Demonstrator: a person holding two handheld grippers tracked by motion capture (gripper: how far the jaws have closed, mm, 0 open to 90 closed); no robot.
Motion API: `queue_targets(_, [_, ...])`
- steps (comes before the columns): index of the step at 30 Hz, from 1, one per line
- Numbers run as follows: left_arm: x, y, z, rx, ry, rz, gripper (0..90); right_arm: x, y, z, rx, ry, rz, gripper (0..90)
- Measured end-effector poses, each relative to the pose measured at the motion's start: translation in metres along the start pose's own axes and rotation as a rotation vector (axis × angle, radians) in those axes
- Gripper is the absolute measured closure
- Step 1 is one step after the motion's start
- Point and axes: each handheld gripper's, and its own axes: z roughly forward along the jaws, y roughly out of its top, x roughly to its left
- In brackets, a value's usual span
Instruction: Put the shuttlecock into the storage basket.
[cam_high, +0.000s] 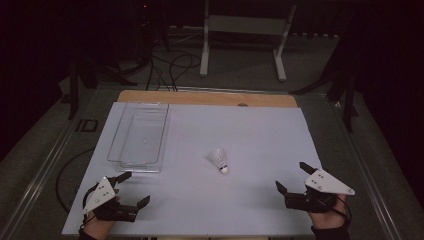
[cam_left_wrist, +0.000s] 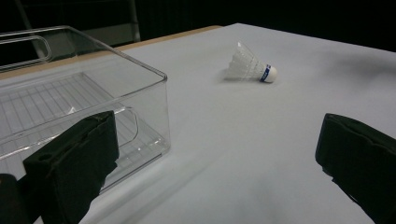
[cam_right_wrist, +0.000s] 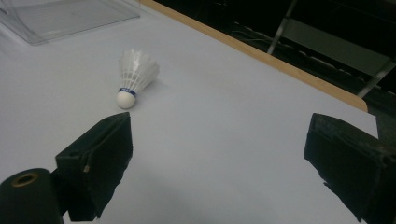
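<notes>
On the white table (cam_high: 260, 135), a shuttlecock (cam_high: 219, 160) lies on its side near the middle, right of a clear bin (cam_high: 139, 136), while the left gripper (cam_high: 134, 189) and right gripper (cam_high: 294, 176) rest at the near edge, jaws wide, holding nothing.

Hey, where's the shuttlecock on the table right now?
In the high view the shuttlecock lies on its side near the middle of the white table, right of the clear bin, between and ahead of both grippers.

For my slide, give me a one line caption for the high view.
Two open grippers, left and right, rest near a shuttlecock and an empty clear bin on a white table.
</notes>
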Motion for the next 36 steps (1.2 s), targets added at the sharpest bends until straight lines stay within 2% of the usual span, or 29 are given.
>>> queue_targets(5, [0.000,0.000,0.000,0.002,-0.002,0.006,0.1,0.001,0.008,0.003,0.004,-0.009,-0.004,8.1])
queue_targets(15, [-0.001,0.000,0.000,0.004,-0.002,0.010,0.1,0.000,0.029,0.011,-0.012,0.023,0.014,8.1])
queue_targets(19, [-0.001,0.000,0.000,0.004,-0.003,0.009,0.1,0.001,0.035,0.015,-0.012,0.012,0.005,8.1])
queue_targets(22, [-0.001,0.000,0.000,0.007,-0.003,0.011,0.1,0.003,0.040,0.019,-0.009,0.019,-0.011,8.0])
queue_targets(27, [-0.001,0.000,0.000,0.007,-0.004,0.012,0.1,0.003,0.046,0.023,-0.007,0.033,-0.002,8.0])
queue_targets(36, [-0.001,0.000,0.001,0.008,-0.005,0.014,0.1,0.009,0.061,0.034,-0.014,0.044,-0.017,7.8])
